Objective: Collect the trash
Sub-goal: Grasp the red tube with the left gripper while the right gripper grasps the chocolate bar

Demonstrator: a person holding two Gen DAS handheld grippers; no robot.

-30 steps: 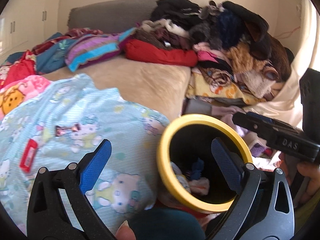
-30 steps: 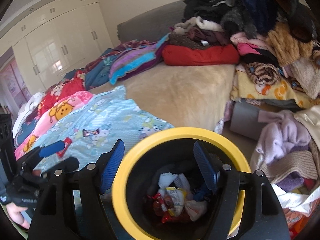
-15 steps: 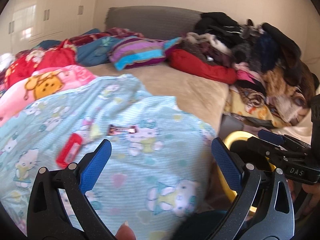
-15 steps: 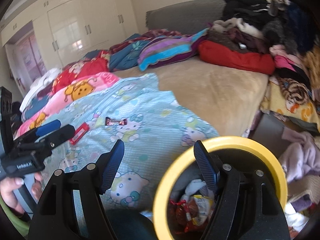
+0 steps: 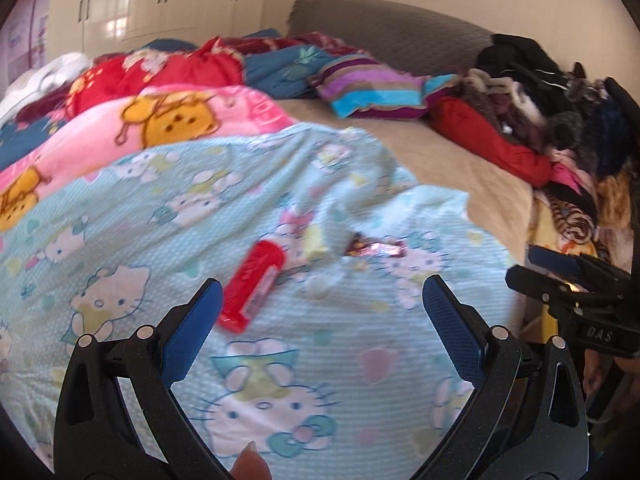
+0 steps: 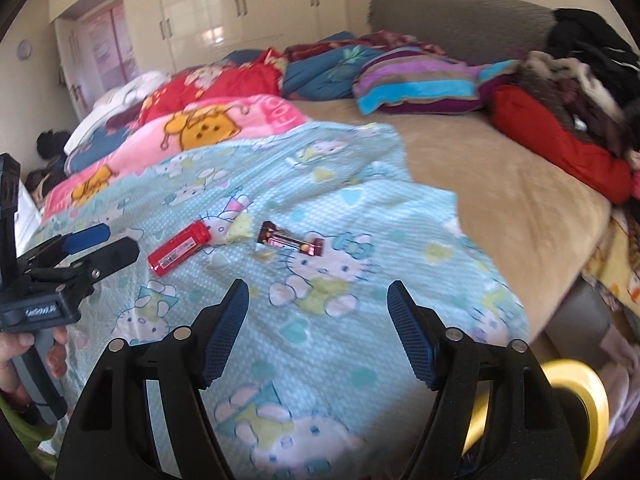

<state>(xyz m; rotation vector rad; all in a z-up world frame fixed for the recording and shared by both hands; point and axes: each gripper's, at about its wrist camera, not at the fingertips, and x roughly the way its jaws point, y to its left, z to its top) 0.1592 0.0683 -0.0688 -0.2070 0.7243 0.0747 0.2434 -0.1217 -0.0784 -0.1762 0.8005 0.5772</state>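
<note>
A red wrapper [image 5: 252,286] [image 6: 180,248] and a dark shiny candy wrapper [image 5: 376,247] [image 6: 290,240] lie on the light blue cartoon-cat blanket [image 5: 280,368] [image 6: 320,320]. My left gripper [image 5: 320,312] is open and empty, just short of the red wrapper; it shows from the side in the right wrist view [image 6: 104,242]. My right gripper [image 6: 318,308] is open and empty above the blanket, short of the candy wrapper; it shows at the right edge of the left wrist view [image 5: 552,268]. The yellow-rimmed trash bin [image 6: 580,408] sits beside the bed at lower right, mostly hidden.
A pink bear blanket [image 5: 160,124], red and blue bedding [image 6: 320,64], a striped pillow [image 6: 420,84] and a heap of clothes [image 5: 560,112] crowd the bed. Bare beige mattress [image 6: 500,184] lies to the right. White wardrobes [image 6: 240,12] stand behind.
Both grippers swung left from over the trash bin to over the blue blanket. The bin slid to the right edge and the two wrappers came closer and nearer the centre.
</note>
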